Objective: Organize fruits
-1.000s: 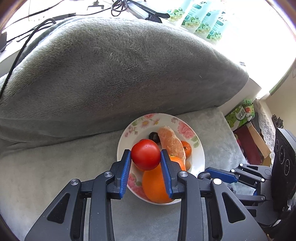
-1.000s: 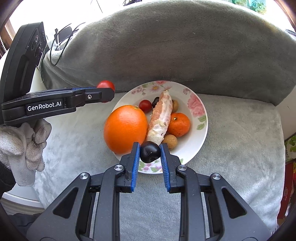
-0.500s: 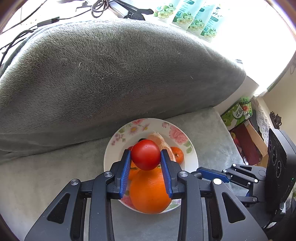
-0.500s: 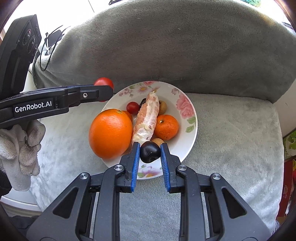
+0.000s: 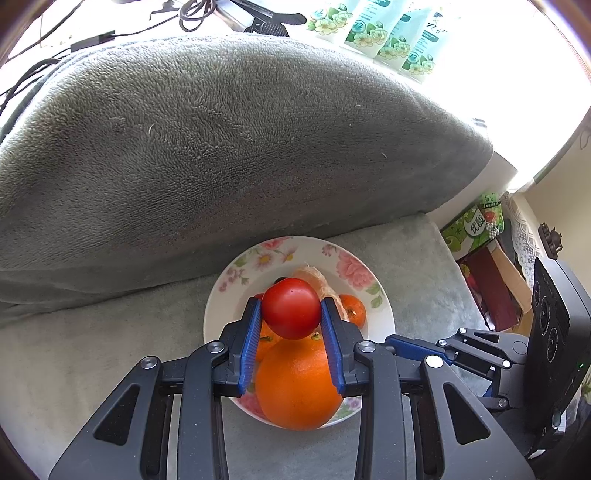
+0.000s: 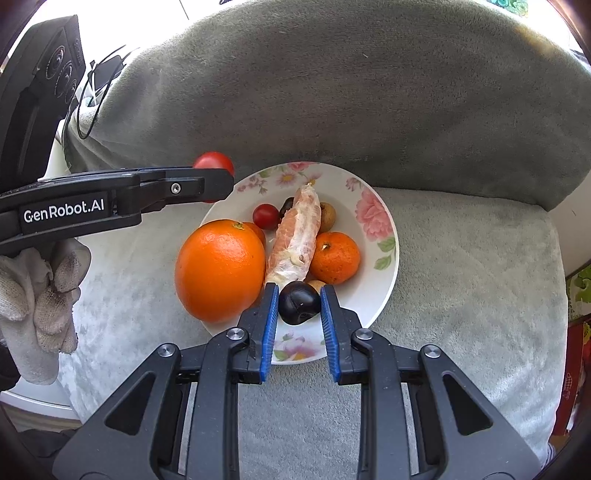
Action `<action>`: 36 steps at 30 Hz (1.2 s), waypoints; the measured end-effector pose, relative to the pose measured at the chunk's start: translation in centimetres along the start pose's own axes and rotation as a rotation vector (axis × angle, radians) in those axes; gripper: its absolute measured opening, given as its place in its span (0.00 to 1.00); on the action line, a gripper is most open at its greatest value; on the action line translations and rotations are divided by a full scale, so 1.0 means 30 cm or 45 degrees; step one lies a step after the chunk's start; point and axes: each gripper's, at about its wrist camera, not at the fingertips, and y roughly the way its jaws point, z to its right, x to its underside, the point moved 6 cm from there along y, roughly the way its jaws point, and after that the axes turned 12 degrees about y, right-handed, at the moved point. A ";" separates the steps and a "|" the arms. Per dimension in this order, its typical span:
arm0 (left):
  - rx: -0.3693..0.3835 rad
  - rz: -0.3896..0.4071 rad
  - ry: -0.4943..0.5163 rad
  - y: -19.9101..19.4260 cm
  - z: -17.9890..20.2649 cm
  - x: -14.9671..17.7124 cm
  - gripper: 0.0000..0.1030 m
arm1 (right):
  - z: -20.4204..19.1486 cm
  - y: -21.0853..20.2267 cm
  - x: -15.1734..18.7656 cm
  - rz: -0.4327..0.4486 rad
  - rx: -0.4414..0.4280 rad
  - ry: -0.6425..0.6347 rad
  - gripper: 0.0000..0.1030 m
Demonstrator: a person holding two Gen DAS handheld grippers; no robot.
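We see a grey plush cushion (image 5: pixel 236 140) bulging above a flat seat covered in paler grey plush (image 6: pixel 472 266). Behind the cushion, strong daylight washes out a white ledge where black cables (image 5: pixel 192 11) trail and pale green flowered packs (image 5: pixel 373 26) lie in a row. At the right edge stand a green carton (image 5: pixel 476 225) and a cream wall (image 5: pixel 561 206).

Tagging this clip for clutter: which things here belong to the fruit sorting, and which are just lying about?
Part of the job:
- tomato in the left gripper
- dark plum in the right gripper
- flowered plate
- big orange, tangerine, peeled segment, cherry tomato

Just lying about:
- grey blanket
- tissue packs
- cables
- green box
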 end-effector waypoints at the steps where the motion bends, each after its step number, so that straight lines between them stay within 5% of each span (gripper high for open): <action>1: 0.000 -0.001 0.000 0.001 0.000 0.000 0.30 | 0.000 0.000 0.000 0.001 0.004 -0.001 0.23; 6: -0.001 -0.003 -0.001 0.001 0.000 -0.001 0.30 | 0.001 -0.001 0.001 0.000 0.010 0.003 0.24; 10: -0.003 -0.007 -0.001 0.003 0.000 -0.002 0.30 | 0.001 -0.011 -0.001 0.019 0.011 0.005 0.44; 18: -0.003 0.010 0.006 -0.012 0.008 -0.013 0.43 | 0.002 -0.019 -0.003 0.026 0.019 0.004 0.45; 22: -0.011 0.021 0.004 -0.021 0.009 -0.012 0.51 | -0.002 -0.032 -0.004 0.049 0.023 0.004 0.62; 36: -0.038 0.061 -0.014 -0.106 0.007 0.023 0.55 | -0.003 -0.099 -0.006 0.105 0.036 0.026 0.62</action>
